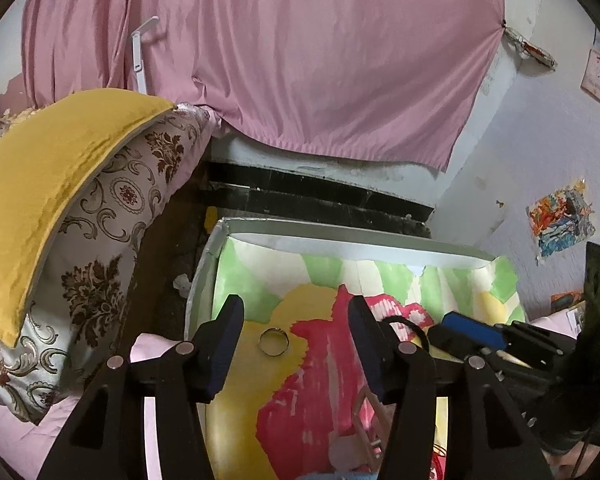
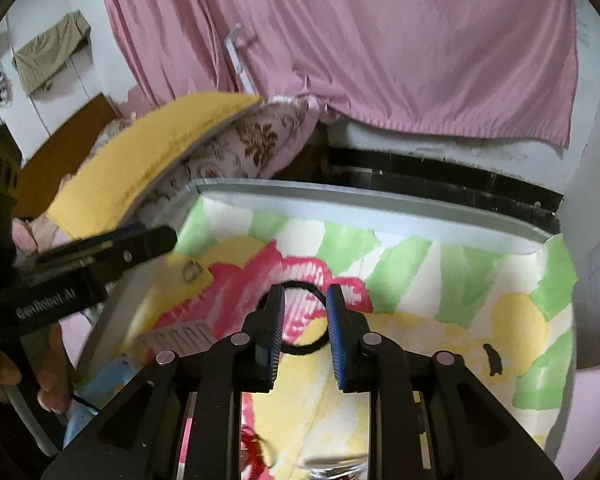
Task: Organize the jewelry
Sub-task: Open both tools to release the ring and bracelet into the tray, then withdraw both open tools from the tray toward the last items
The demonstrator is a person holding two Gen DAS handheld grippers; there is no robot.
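Nearest to us in the left wrist view, the left gripper (image 1: 296,320) points steeply down with its jaws spread wide and nothing between the pads. Just past its fingertips, in the gap between them, a small silver ring (image 1: 274,342) lies flat on the yellow patch of a painted tray (image 1: 340,236), apart from both fingers. In the right wrist view, the right gripper (image 2: 304,304) also tilts steeply down, its blue-padded jaws parted only a little. A black hair tie (image 2: 300,350) lies on the tray beneath them, its loop running under and around the fingertips; we cannot tell whether the pads touch it, and they do not appear to pinch it. To the left in that view, the left gripper reaches in over the tray's edge, with the fingers of a hand (image 2: 52,376) visible below it. A small dark item (image 2: 493,358) lies to the right on the tray, well apart. Beyond the tray sit a yellow cushion (image 1: 48,184) on a patterned pillow (image 1: 112,216), and behind them hangs a pink curtain (image 1: 300,60).
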